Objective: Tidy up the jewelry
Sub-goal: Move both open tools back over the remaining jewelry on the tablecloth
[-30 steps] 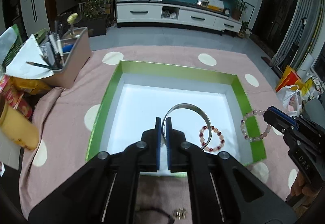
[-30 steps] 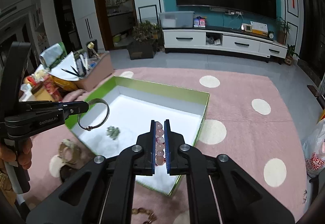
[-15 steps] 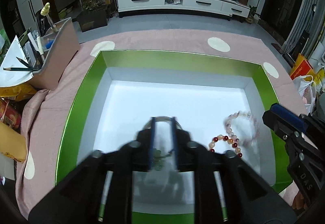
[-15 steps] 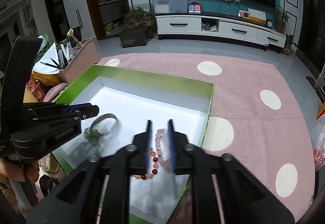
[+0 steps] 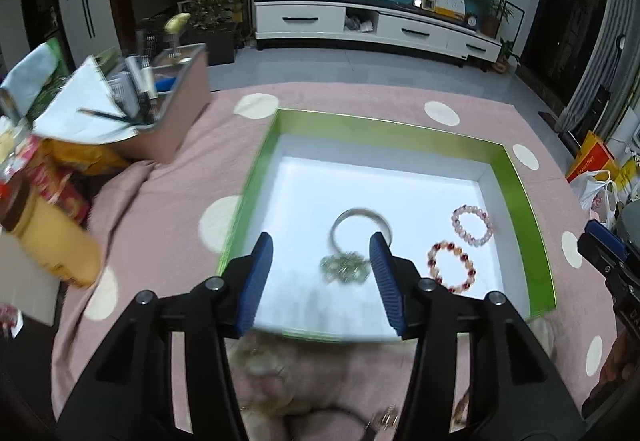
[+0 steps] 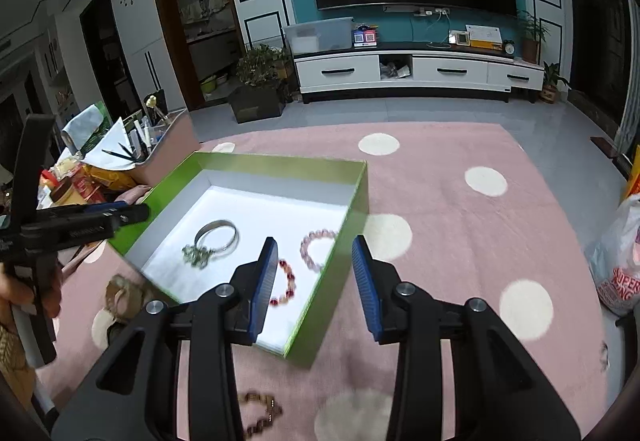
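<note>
Both tools are opening, nothing between their jaws: left tool, right tool. Silver bangle and bead bracelets are lying in the green box ahead. Risk: a retreating finger catching the box rim, spilling contents.

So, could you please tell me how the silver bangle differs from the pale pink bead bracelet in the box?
The silver bangle is a smooth metal band; the pale pink bead bracelet is a ring of round beads. The bangle carries a greenish charm cluster, the bracelet none. The bangle looks larger. Both lie flat on the white floor of the green box.
</note>
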The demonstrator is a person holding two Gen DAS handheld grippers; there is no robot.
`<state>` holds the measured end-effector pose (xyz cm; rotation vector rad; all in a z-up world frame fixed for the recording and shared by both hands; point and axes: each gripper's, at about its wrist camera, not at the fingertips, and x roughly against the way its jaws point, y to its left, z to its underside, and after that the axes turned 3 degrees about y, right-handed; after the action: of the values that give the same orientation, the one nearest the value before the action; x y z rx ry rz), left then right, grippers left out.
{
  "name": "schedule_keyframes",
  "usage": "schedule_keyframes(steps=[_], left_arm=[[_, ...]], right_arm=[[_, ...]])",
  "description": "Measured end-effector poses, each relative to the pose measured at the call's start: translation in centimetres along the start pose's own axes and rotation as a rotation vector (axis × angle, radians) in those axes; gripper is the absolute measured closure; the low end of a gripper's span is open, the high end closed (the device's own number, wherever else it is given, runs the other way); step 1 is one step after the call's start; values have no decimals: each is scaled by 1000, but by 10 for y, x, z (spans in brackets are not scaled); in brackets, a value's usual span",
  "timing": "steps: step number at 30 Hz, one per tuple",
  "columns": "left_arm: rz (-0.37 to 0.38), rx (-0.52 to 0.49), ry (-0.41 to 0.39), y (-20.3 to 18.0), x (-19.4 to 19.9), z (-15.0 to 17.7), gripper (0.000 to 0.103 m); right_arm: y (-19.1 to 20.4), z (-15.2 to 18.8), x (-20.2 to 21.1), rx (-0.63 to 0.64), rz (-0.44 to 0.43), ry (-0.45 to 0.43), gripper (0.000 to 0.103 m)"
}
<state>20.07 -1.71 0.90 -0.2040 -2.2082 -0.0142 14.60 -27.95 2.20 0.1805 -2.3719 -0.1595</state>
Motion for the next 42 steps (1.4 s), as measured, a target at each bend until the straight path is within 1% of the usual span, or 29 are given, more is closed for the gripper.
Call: schedule_keyframes(steps=[3, 6, 9, 13, 14, 16, 18, 20, 21, 22, 23, 24, 26, 28, 31, 36, 42], left_arm=[[-5, 30, -7, 15, 20, 13, 51], [-3, 69, -16, 31, 41, 33, 50], [-7, 94, -19, 39, 55, 51, 49], [-11, 129, 1, 50, 66, 79, 44], [-13, 136, 9, 52, 68, 87, 41], [-28, 144, 21, 55, 70, 102, 38], [-28, 150, 38, 57, 71, 114, 33], [-30, 153, 54, 57, 71, 129, 26], [-30, 154, 57, 58, 72, 134, 24], [-27, 158, 63, 57, 72, 139, 19], [-20, 158, 70, 55, 71, 144, 15], [-15, 157, 74, 53, 71, 148, 14], [-12, 150, 76, 50, 70, 155, 8], [-15, 145, 85, 45, 66, 161, 5], [-9, 137, 102, 41, 60, 164, 4], [-5, 145, 107, 39, 51, 161, 4], [1, 159, 107, 38, 37, 155, 4]], right_arm=[[0, 11, 13, 1, 1, 2, 64], [1, 23, 25, 1, -1, 7, 64], [4, 34, 37, -4, -10, 8, 64], [12, 50, 49, -7, -33, 22, 64], [15, 55, 51, -5, -37, 28, 64], [20, 63, 55, 3, -48, 42, 56], [27, 72, 58, 17, -63, 56, 55], [34, 80, 60, 30, -85, 73, 54], [37, 83, 60, 35, -94, 80, 51], [42, 89, 60, 44, -112, 94, 45], [46, 93, 59, 50, -126, 104, 41], [51, 96, 57, 61, -142, 115, 38], [63, 103, 52, 93, -171, 140, 37], [74, 110, 45, 123, -199, 168, 36], [91, 119, 39, 165, -234, 188, 29], [105, 124, 32, 203, -248, 202, 29], [104, 123, 21, 206, -242, 221, 29]])
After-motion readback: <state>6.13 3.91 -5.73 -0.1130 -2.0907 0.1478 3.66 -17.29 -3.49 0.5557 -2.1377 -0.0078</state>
